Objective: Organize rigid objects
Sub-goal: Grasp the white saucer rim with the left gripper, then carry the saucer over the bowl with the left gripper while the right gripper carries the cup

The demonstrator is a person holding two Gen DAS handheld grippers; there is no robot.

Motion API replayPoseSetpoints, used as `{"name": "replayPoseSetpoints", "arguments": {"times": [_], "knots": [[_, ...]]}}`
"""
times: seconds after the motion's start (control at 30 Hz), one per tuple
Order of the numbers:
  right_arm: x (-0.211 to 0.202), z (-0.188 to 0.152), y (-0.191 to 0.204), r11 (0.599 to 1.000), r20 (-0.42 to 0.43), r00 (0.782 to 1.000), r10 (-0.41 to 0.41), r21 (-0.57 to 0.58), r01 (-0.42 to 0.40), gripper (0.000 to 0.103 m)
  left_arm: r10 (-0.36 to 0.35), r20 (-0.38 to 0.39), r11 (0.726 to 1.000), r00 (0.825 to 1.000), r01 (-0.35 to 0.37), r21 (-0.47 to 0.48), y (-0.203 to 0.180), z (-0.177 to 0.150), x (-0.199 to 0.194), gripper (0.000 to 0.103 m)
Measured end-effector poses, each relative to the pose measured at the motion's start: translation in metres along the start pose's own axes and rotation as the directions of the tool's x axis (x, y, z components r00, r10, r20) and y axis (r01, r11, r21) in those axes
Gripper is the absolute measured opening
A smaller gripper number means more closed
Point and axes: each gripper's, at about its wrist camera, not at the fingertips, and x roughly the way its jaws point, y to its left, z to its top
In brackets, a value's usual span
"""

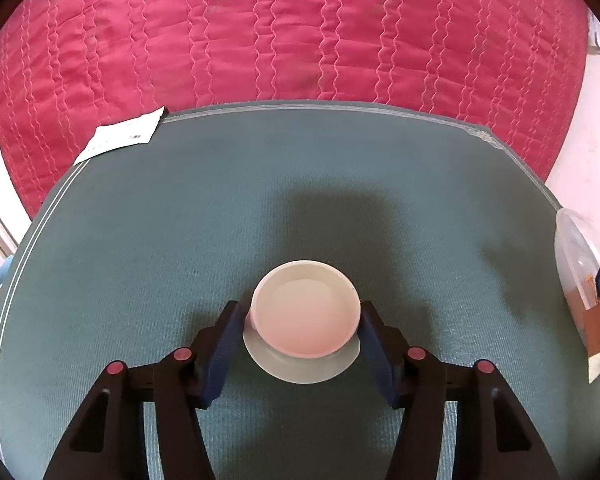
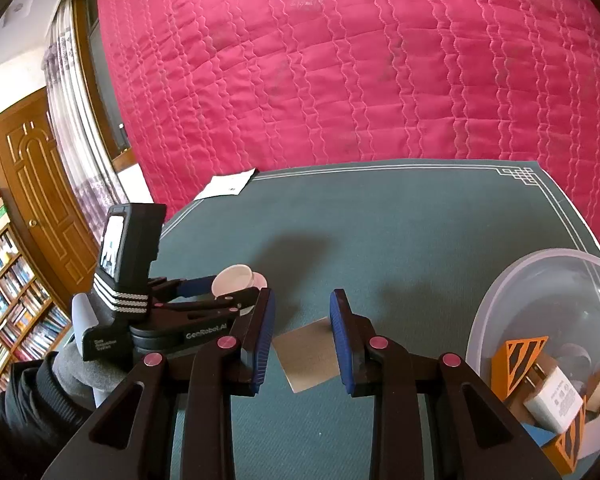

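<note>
The cup (image 1: 305,309) is gripped between the left tongs (image 1: 300,354); the right tongs (image 2: 302,340) are closed on nothing. A lift is called for next — toward the tub (image 2: 540,280), right of both.

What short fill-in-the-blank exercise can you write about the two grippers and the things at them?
1. The left gripper clamps an empty ____.
2. That thing stands on a pale ____.
3. The right gripper holds a brown ____ by its edges.

Missing words: cup; saucer; card
</note>
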Motion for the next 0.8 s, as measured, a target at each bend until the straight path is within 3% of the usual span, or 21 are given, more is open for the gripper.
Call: {"name": "replayPoseSetpoints", "arguments": {"times": [0.43, 0.8], "knots": [[-0.028, 0.002, -0.021, 0.998, 0.047, 0.998, -0.044, 0.052, 0.042, 0.029, 0.014, 0.023, 1.0, 1.0, -0.014, -0.006, -0.005, -0.004, -0.01, 0.055], [-0.07, -0.004, -0.078, 0.975, 0.08, 0.981, -0.175, 0.155, 0.162, 0.029, -0.012, 0.042, 1.0, 0.999, 0.011, 0.029, -0.029, -0.01, -0.026, 0.055]]}}
